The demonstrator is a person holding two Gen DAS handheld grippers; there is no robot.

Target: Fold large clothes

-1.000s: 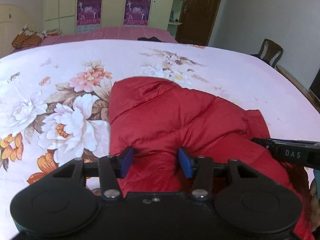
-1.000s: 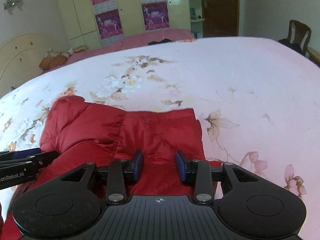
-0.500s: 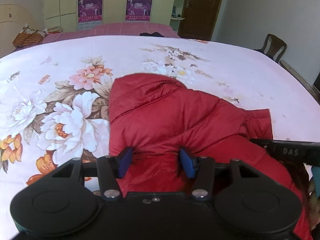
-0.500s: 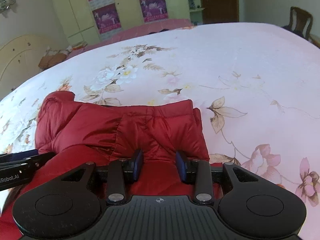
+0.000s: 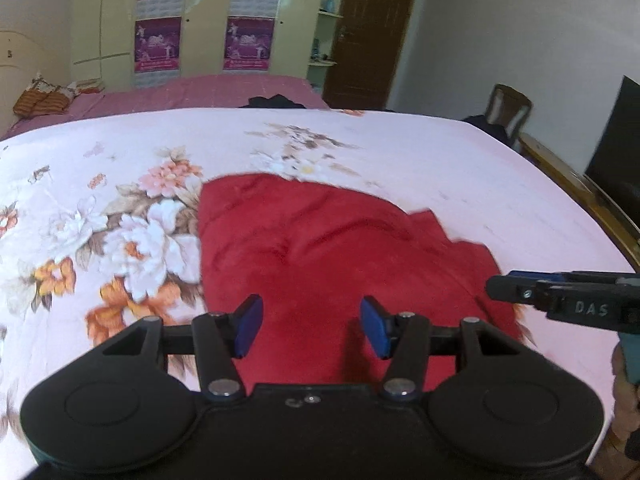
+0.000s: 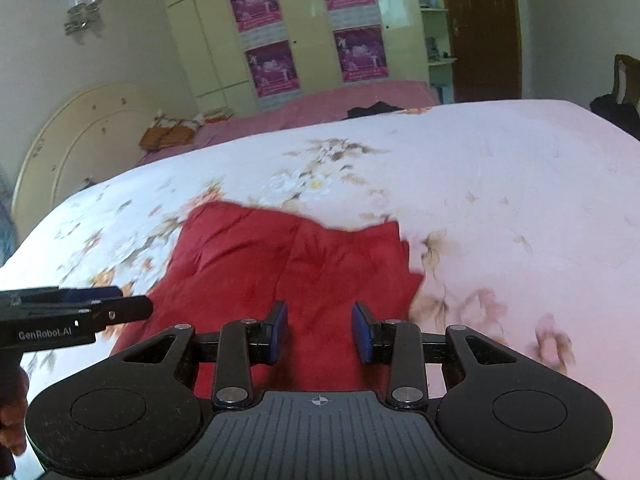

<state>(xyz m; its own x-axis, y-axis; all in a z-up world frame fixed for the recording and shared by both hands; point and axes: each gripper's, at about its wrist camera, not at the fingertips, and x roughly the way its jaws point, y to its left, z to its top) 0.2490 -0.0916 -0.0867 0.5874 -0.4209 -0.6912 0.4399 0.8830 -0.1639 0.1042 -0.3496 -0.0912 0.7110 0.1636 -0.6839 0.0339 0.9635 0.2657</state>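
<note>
A red padded jacket (image 5: 320, 240) lies folded in a flat bundle on the pink floral bedsheet (image 5: 440, 168). My left gripper (image 5: 311, 314) hovers above the bundle's near edge, blue pads apart, with nothing pressed between them. In the right wrist view the same jacket (image 6: 288, 260) lies below and ahead of my right gripper (image 6: 319, 316), which is also open and empty. Each gripper shows from the side in the other's view: the right gripper (image 5: 560, 300) at the jacket's right edge, the left gripper (image 6: 80, 312) at its left edge.
The floral bedsheet (image 6: 500, 200) spreads wide around the jacket. Behind it is a second bed with a pink cover (image 5: 192, 88), a yellow wardrobe (image 5: 200, 20) and a brown door (image 5: 368, 32). A wooden chair (image 5: 508, 112) and a dark screen (image 5: 616, 144) stand at the right.
Both grippers have risen and pulled back from the jacket, which now looks smaller and farther below. The jacket stays lying on the bed.
</note>
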